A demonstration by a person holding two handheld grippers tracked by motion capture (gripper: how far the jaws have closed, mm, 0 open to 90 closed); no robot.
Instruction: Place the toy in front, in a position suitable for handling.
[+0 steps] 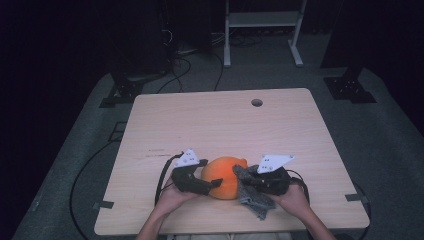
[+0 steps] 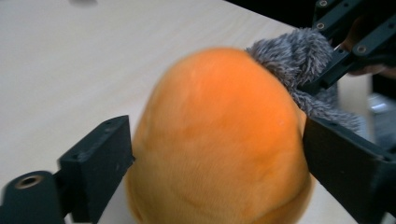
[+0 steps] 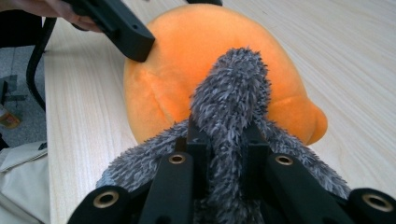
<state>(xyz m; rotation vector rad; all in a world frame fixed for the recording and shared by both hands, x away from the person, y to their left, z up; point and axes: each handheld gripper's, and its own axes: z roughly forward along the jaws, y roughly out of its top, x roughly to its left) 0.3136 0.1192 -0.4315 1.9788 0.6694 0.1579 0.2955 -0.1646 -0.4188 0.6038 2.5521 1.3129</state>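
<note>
Orange plush [image 1: 225,176] lay on the table [image 1: 220,125] near its front edge, between the two grippers. A grey furry part [image 1: 251,196] hung off its right side, draping down onto the tabletop.

Left gripper [image 2: 215,154]: jaws spread wide, straddling the plush's orange body. The right-hand pad sat at the fabric; the left-hand pad looked just beside it, and contact there could not be told. No squeeze visible in the fabric.

Right gripper [image 3: 227,140]: jaws drawn close together, pinching a fold of the grey fur [image 3: 231,98], which stood up between them against the orange body [image 3: 196,60].

In the high view, the left gripper [image 1: 212,182] sat at the plush's left flank and the right gripper [image 1: 248,178] at its right. A hand backed each one.
</note>
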